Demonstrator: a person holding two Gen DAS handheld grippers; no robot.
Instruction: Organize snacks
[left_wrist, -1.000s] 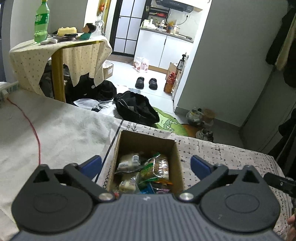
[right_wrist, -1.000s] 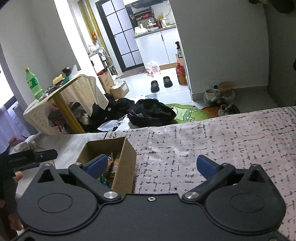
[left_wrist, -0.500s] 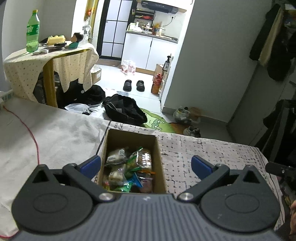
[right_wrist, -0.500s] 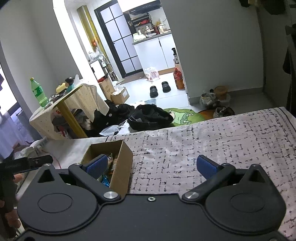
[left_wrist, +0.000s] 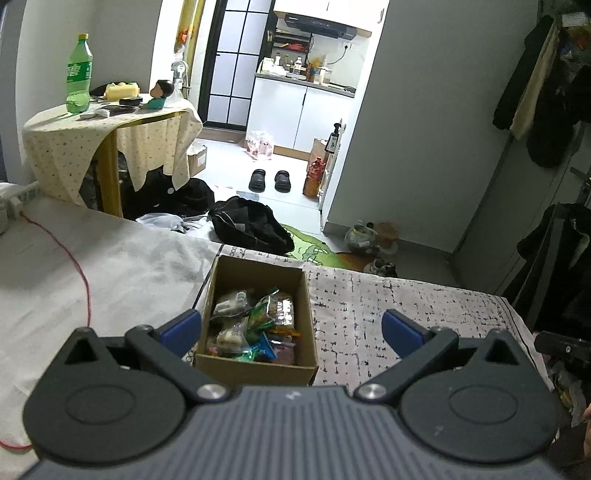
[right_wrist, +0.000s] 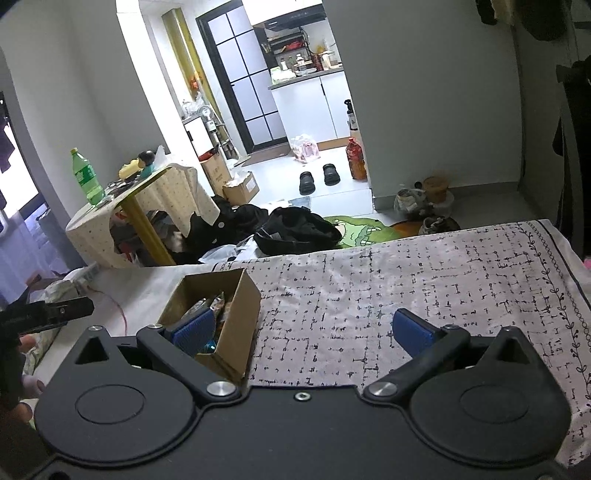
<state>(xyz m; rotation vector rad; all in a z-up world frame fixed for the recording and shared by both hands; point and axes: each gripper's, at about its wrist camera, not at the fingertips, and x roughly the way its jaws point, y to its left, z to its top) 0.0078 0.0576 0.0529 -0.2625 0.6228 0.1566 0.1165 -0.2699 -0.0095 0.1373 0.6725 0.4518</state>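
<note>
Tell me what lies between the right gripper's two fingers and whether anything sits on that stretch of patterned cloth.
In the right wrist view, the right gripper is open over bare patterned cloth. Only the cardboard box of snack packets intrudes at its left finger.

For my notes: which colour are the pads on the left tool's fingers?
Blue pads on black arms, clearest in the left wrist view.
</note>
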